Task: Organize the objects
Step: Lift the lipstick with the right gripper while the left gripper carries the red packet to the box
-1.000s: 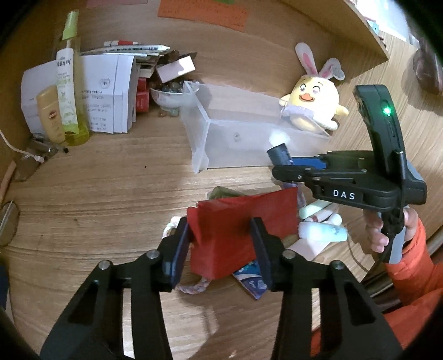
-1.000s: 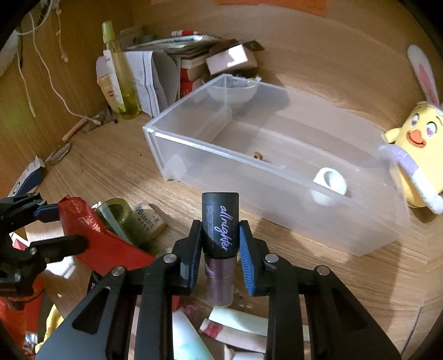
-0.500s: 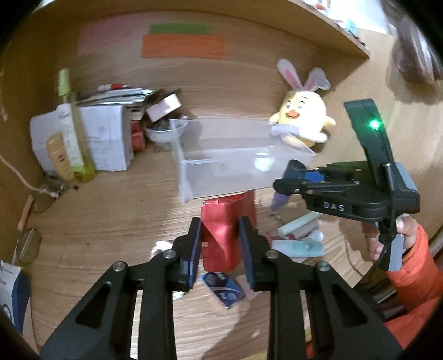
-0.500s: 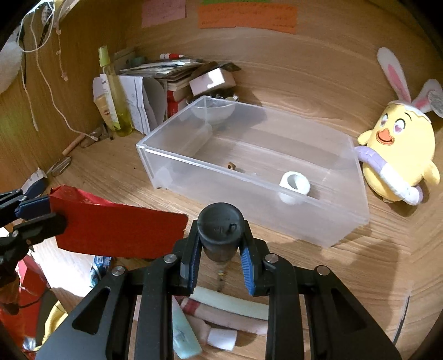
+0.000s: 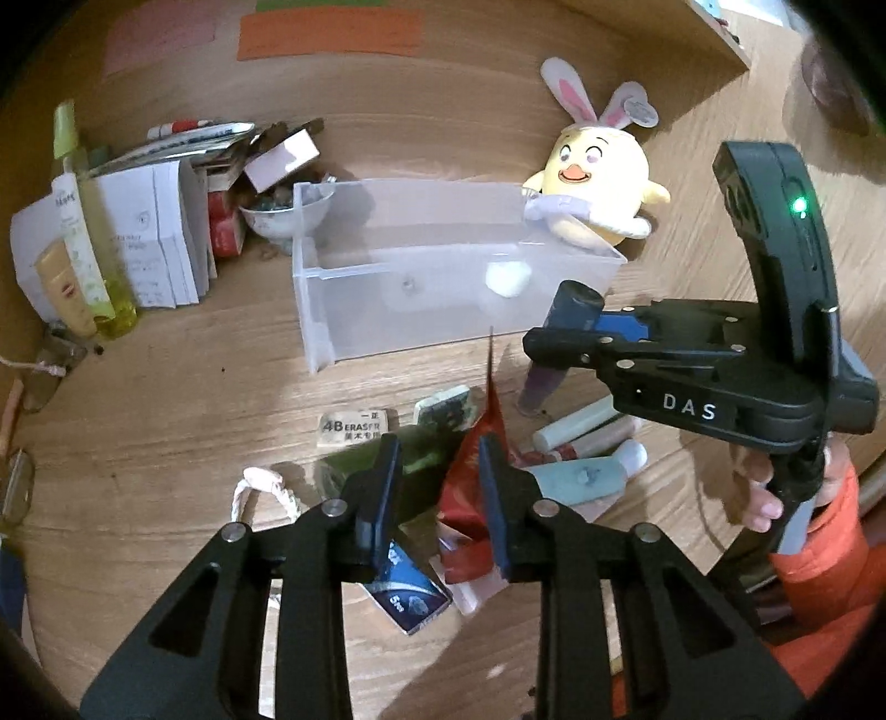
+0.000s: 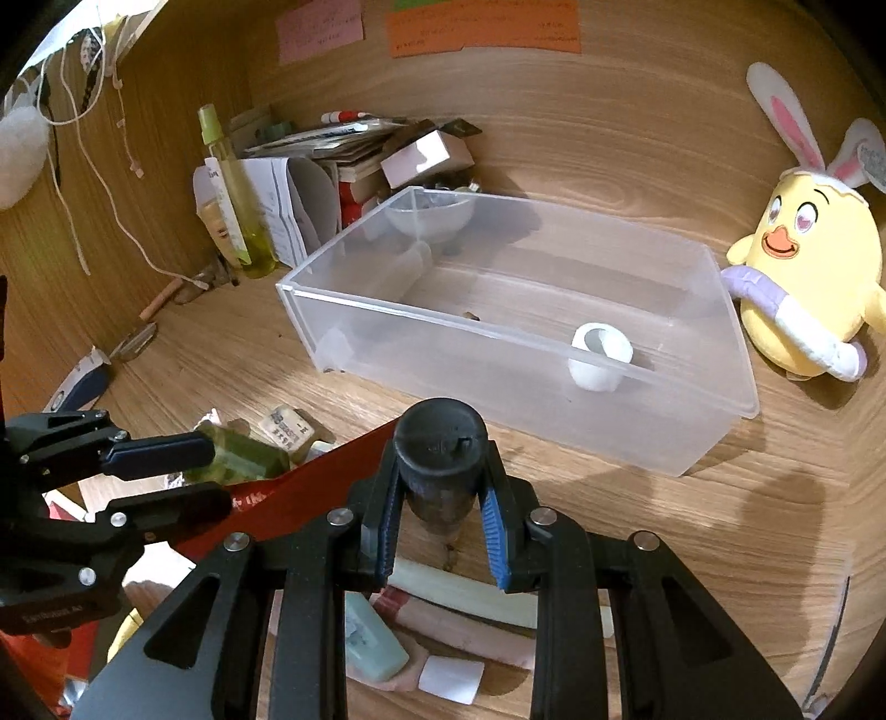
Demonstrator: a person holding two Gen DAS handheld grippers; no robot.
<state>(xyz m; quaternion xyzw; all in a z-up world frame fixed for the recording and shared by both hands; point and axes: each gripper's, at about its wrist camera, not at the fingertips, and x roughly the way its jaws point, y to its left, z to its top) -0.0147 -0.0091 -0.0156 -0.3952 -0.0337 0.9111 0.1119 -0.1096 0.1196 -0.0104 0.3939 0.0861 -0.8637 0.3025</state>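
The lower part of the dark bottle is hidden behind its own round cap in the right wrist view, and the pile of small things at the bottom of both frames is half covered by the gripper arms. A small brown speck on the floor of the clear bin is too small to name.

The right gripper is clamped on the dark bottle, its blue pads pressed to either side just under the cap, above the desk. The left gripper has a red packet between its fingers; the jaws are opening, and the packet, seen edge-on, seems to lie against the right finger only, well clear of the other.

The clear bin sits at the centre of the wooden desk, with a white roll inside near its front wall. A yellow plush chick with rabbit ears leans at the bin's right end. In the upper left stand a yellow-green spray bottle, folded papers and small boxes. Coloured notes are stuck to the wooden back wall. An orange sleeve shows at the lower right of the left wrist view.
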